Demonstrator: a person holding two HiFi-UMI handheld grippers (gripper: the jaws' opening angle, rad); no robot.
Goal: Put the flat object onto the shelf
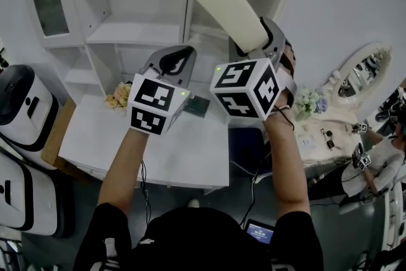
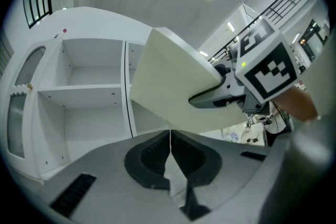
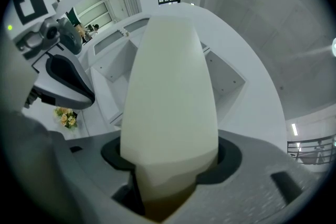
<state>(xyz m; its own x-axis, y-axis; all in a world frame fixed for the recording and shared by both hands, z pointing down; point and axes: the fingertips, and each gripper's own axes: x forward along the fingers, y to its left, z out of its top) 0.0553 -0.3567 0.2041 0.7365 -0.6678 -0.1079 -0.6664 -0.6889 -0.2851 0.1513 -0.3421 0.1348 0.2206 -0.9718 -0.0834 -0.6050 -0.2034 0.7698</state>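
The flat object (image 1: 227,4) is a thick cream board, held tilted up in front of the white shelf unit (image 1: 136,32). My right gripper (image 1: 263,35) is shut on its lower end. In the right gripper view the board (image 3: 170,86) fills the space between the jaws of that gripper (image 3: 170,165) and points toward the shelf compartments (image 3: 121,34). My left gripper (image 1: 179,54) hangs just left of the board, jaws shut with nothing in them. Seen from the left gripper (image 2: 169,139), the board (image 2: 173,86) crosses in front of the empty shelves (image 2: 79,89).
Below the grippers lies a white table (image 1: 190,155) with a small flower bunch (image 1: 118,96) and a dark flat item (image 1: 198,106). A white and black appliance (image 1: 19,98) stands at the left. An oval mirror (image 1: 361,76) and more flowers (image 1: 311,101) are at the right.
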